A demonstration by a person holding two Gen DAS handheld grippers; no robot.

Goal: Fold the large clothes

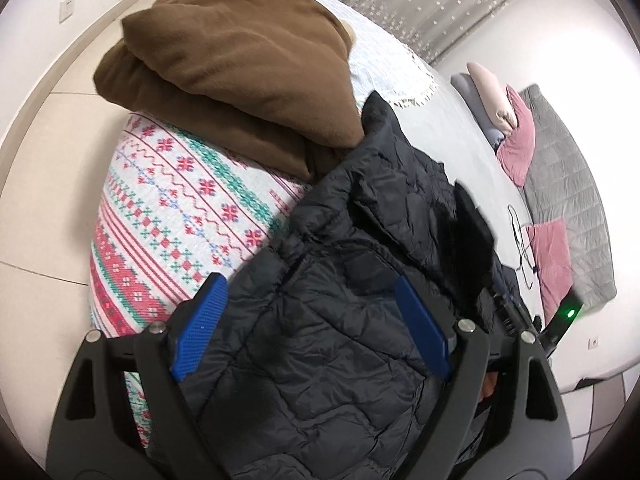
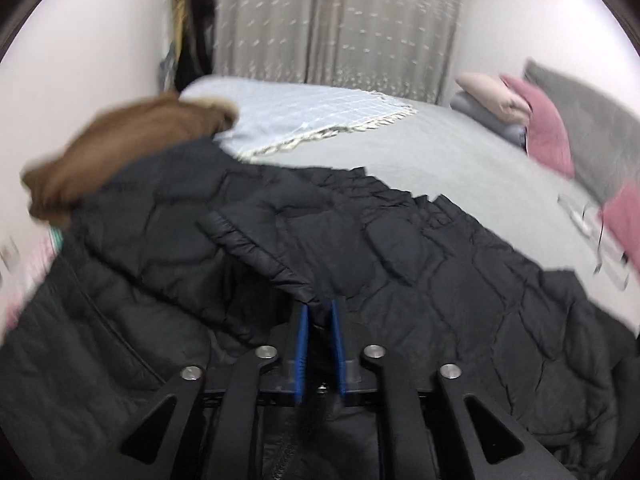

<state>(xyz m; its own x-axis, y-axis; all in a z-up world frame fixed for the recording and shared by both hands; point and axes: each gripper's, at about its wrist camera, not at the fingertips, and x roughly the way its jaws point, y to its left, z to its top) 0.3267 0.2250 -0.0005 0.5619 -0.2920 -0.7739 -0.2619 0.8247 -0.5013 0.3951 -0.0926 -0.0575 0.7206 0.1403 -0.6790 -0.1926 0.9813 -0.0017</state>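
A black quilted puffer jacket [image 1: 344, 280] lies spread on the bed; it fills the lower half of the right wrist view [image 2: 400, 248]. My left gripper [image 1: 310, 292] is open, its blue pads apart just above the jacket, holding nothing. My right gripper [image 2: 320, 306] is shut on a fold of the jacket, a sleeve cuff [image 2: 256, 240] draping over its tips. Part of the right gripper shows in the left wrist view at the right [image 1: 516, 316].
A folded brown fleece garment [image 1: 240, 68] lies on a patterned red-green blanket [image 1: 172, 216] by the jacket's far end. A pale blue fringed throw [image 2: 304, 112], pink pillows [image 2: 548, 132], a grey headboard [image 1: 568, 184] and a cable [image 1: 520, 240] are on the bed.
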